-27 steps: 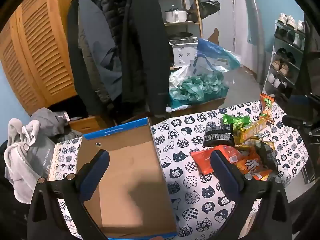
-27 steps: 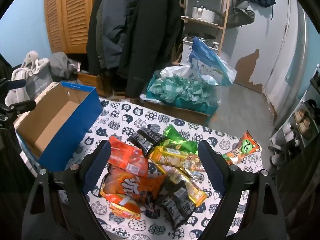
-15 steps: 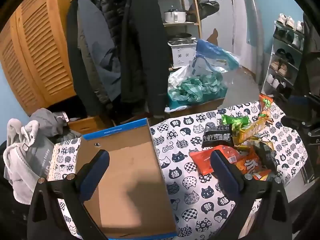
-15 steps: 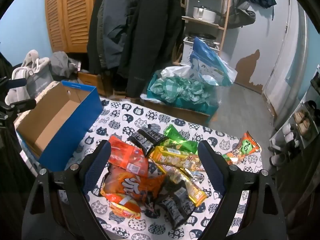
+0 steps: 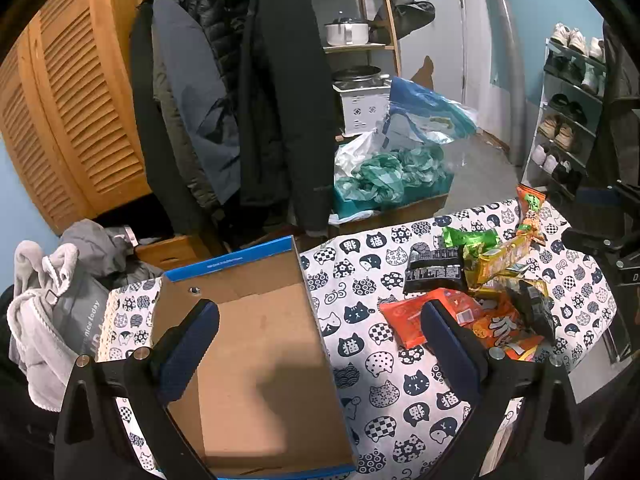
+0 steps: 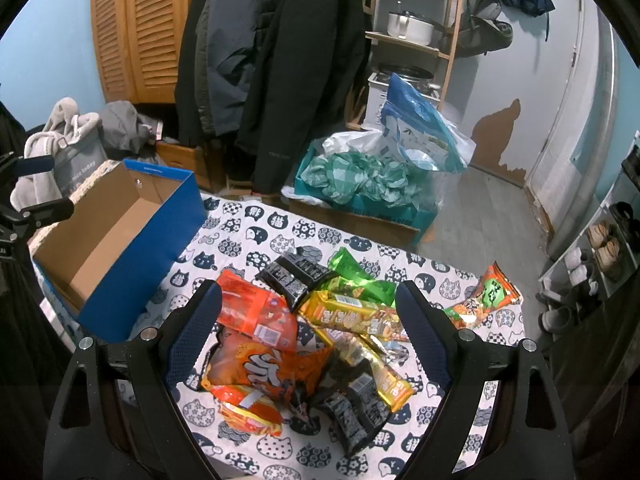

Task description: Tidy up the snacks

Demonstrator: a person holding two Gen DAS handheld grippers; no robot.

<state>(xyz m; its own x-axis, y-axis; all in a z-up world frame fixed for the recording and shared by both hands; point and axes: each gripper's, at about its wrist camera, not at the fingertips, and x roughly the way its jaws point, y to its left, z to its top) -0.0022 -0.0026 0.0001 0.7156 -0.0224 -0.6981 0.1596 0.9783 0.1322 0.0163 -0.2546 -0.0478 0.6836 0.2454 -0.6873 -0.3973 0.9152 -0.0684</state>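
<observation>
1. Evidently the left gripper hangs spread and empty over the bare blue box, left on the table.
2. Spread too, the right gripper probably frames the snack pile, right of the box, for picking.

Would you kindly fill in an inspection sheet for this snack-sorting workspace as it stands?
Surface: table under a cat-print cloth.
Job's things: open blue cardboard box, nothing in it; loose pile of snack packets beside it, orange, black, yellow and green; one orange-green packet lies apart near the far right edge.
Clutter: nothing seen on the cloth besides these.
Grippers: left gripper open over the box, holding nothing; right gripper open above the pile, touching no packet.
Cables: nothing seen.
Surroundings: hanging coats, louvred wooden doors, shelf with a pot, floor box of green bags, shoe rack.
</observation>
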